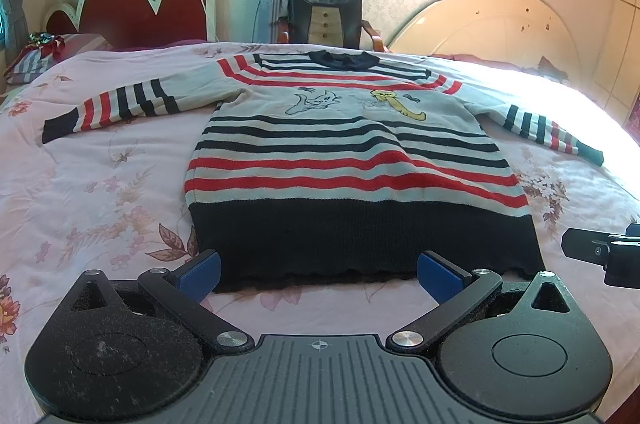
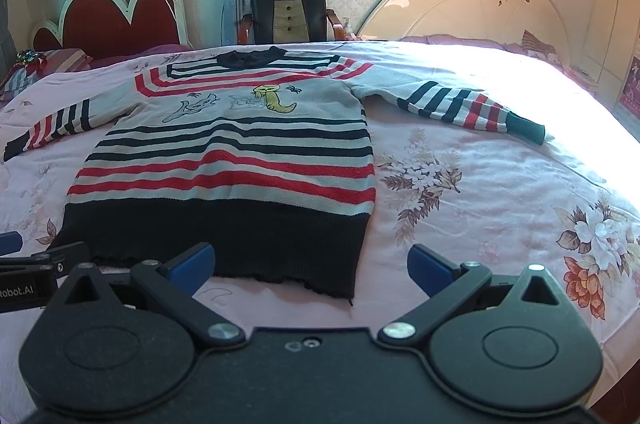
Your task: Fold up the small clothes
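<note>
A small striped sweater [image 1: 344, 160] lies flat on the bed, face up, both sleeves spread out, navy hem toward me. It has red and navy stripes and cartoon figures on the chest. It also shows in the right wrist view [image 2: 236, 160]. My left gripper [image 1: 318, 272] is open and empty, just in front of the navy hem. My right gripper [image 2: 312, 268] is open and empty, near the hem's right corner. Each gripper shows at the edge of the other's view: the right gripper's body [image 1: 608, 252] and the left gripper's body [image 2: 36, 272].
The bed has a pink floral cover [image 2: 480, 192]. A red heart-shaped headboard [image 1: 136, 8] stands far left, a cream round headboard [image 1: 492, 24] far right. A black chair [image 1: 324, 12] stands under the window behind the bed. A pillow [image 1: 36, 56] lies far left.
</note>
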The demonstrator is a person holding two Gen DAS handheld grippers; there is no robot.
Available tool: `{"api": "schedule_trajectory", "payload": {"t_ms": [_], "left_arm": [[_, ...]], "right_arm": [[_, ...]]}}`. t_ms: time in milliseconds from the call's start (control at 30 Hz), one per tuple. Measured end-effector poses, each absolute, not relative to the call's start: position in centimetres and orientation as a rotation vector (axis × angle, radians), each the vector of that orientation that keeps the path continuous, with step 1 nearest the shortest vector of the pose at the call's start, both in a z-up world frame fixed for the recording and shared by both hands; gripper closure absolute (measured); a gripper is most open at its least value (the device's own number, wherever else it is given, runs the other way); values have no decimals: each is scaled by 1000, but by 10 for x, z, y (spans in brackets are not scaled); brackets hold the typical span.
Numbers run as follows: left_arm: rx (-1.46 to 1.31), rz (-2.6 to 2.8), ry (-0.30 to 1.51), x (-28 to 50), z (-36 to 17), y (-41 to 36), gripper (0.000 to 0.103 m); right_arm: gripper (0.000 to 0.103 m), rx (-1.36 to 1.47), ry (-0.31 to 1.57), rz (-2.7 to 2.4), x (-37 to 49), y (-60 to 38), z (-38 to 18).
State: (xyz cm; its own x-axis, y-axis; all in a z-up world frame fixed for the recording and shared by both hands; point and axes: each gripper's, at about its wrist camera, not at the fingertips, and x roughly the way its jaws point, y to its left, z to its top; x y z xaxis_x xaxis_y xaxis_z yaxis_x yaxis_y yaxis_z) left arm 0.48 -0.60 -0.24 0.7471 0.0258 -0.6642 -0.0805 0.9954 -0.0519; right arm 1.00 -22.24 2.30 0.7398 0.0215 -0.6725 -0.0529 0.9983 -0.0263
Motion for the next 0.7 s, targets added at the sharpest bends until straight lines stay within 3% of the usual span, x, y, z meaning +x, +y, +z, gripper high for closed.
{"api": "schedule_trajectory", "payload": {"t_ms": [700], "left_arm": [[-84, 60, 736, 8, -4, -4, 0]], "right_arm": [[1, -46, 745, 40, 11, -217, 21]]}}
